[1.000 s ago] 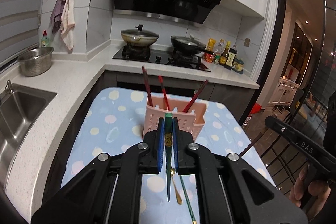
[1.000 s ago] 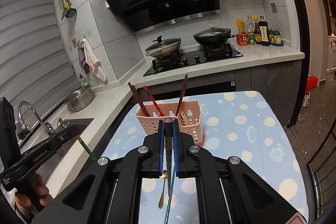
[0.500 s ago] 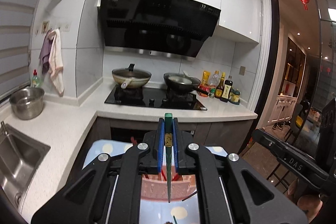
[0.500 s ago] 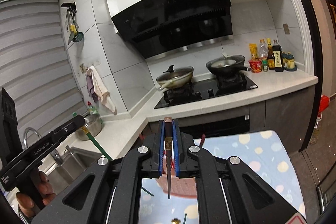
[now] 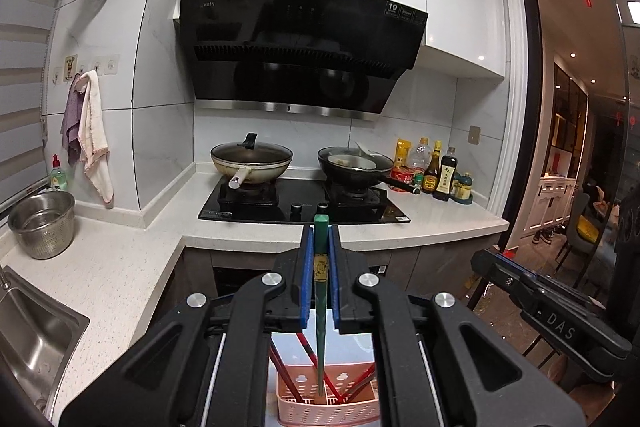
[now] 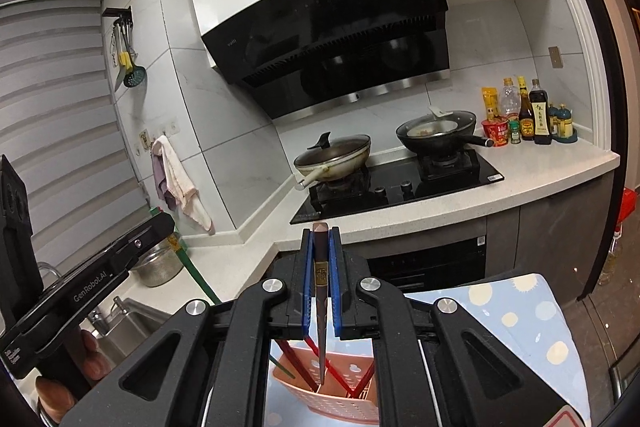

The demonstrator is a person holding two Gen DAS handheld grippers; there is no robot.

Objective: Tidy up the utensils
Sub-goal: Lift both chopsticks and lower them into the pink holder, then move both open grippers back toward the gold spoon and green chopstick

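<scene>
Green chopstick (image 5: 320, 307) clamped upright in left gripper (image 5: 319, 279), brown chopstick (image 6: 320, 307) likewise in right gripper (image 6: 320, 279); both held tip-down over pink basket (image 5: 328, 409) w/ red chopsticks (image 5: 286, 373), prob. so tips drop straight in

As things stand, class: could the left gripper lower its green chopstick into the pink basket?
Probably yes. The left gripper holds the green chopstick upright, tip over the pink basket, whose open top has gaps between the red chopsticks.
</scene>
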